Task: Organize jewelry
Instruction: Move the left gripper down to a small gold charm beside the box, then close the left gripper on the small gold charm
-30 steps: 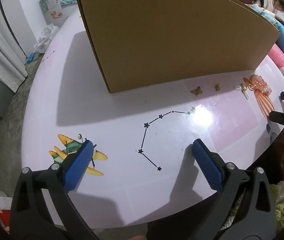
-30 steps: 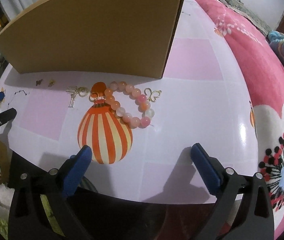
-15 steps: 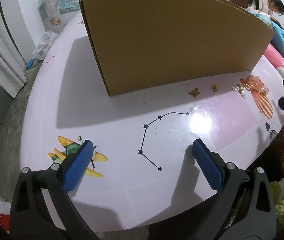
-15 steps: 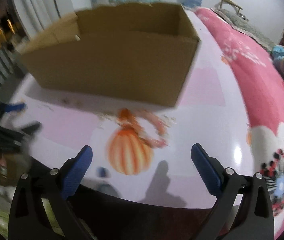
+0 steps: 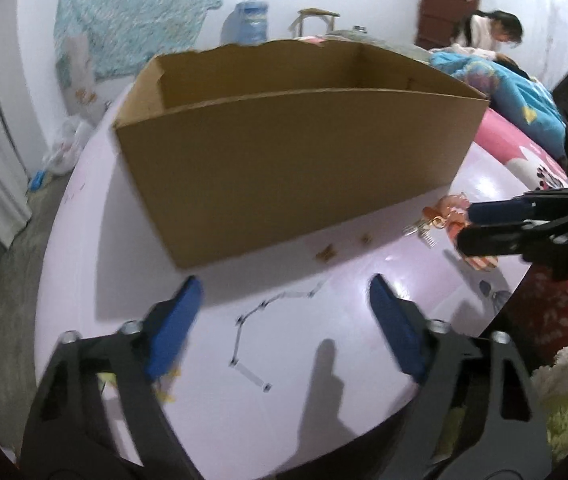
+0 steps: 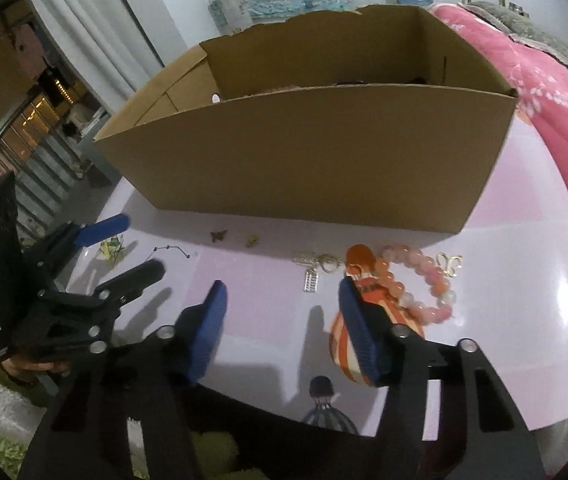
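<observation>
**Jewelry laid out ahead of both grippers, none picked up**

Ahead of the right gripper (image 6: 281, 312), the jewelry lies in a row on the table (image 6: 524, 280), along the near wall of the open cardboard box (image 6: 316, 152). The pink bead bracelet (image 6: 416, 280) lies just beyond its right finger, the silver charm (image 6: 312, 276) beyond the gap, the gold butterfly charm (image 6: 450, 264) further right. Two small earrings (image 6: 218, 236) lie beyond its left finger. Its jaws have just been closing and stand half apart, with nothing between them. The left gripper (image 5: 284, 320) has likewise been narrowing, remains fairly wide and holds nothing; only a printed star pattern (image 5: 251, 332) lies between its fingers. The row probably keeps each piece separately graspable for transfer into the box.
</observation>
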{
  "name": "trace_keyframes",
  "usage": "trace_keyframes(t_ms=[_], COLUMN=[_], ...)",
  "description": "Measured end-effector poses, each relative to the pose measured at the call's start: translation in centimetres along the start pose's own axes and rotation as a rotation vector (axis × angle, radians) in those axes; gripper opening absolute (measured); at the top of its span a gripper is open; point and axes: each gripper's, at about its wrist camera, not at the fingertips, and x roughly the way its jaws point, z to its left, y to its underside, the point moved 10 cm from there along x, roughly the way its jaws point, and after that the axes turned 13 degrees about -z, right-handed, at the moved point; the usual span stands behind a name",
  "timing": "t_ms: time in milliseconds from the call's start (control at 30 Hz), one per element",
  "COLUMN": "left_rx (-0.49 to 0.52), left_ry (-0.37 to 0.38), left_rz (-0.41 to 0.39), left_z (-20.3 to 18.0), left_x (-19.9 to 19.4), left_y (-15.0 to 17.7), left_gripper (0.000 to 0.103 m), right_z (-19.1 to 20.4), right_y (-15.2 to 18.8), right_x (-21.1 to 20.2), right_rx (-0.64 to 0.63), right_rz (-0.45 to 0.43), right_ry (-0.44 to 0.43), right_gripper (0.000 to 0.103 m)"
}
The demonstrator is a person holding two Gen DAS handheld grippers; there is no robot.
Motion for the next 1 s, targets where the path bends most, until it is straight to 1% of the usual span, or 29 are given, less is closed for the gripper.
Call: trace_keyframes(t_ms=[67,100,167,233,267,333,400,433,500,567,767,867,933,1000], left_rx=[0.014,0.022,0.037,0.047,0.05,0.059,0.065,0.069,0.073,0.074,0.078,0.079,0.08,0.088], left_ry=[0.024,0.034,0.059,0.072,0.076,0.078,0.08,0.076,0.072,0.064,0.054,0.048,0.051,0.051], left_rz=[0.005,0.007,0.017,0.032,0.038,0.051,0.066,0.073,0.083,0.098,0.103,0.105,0.107,0.107], left_z=[-0.9,-1.2,-2.0,-2.2,-2.4,-2.6,-2.9,-3.0,-3.0,-2.8,-2.8,-2.6,-2.7,-2.5], left_x=[0.8,1.2,2.2,2.9,3.1,3.7,4.3,4.5,4.8,5.1,5.2,5.2,5.3,5.2], left_y=[-0.1,-0.2,-0.1,-0.1,0.1,0.2,0.2,0.2,0.2,0.4,0.1,0.1,0.0,0.0], left_gripper=[0.063,0.057,0.051,0.043,0.042,0.036,0.034,0.031,0.028,0.027,0.026,0.02,0.015,0.012], right_z=[0.2,0.3,0.3,0.4,0.3,0.2,0.0,0.0,-0.2,-0.2,-0.3,-0.3,-0.3,-0.3], right_y=[0.1,0.0,0.0,0.0,0.1,0.1,0.1,0.1,0.1,0.1,0.1,-0.1,-0.1,-0.1], right_x=[0.5,0.6,0.8,0.9,0.9,1.0,1.0,1.1,1.2,1.3,1.4,1.3,1.1,0.8], right_rx=[0.005,0.009,0.012,0.015,0.014,0.014,0.022,0.026,0.036,0.04,0.048,0.052,0.052,0.053], right_rz=[0.005,0.006,0.007,0.008,0.009,0.011,0.012,0.012,0.012,0.013,0.011,0.006,0.001,-0.006], right_ry=[-0.011,-0.013,-0.018,-0.021,-0.02,-0.018,-0.02,-0.021,-0.024,-0.027,-0.037,-0.04,-0.04,-0.037], right_gripper=[0.048,0.047,0.046,0.046,0.046,0.046,0.046,0.046,0.046,0.046,0.046,0.046,0.046,0.046])
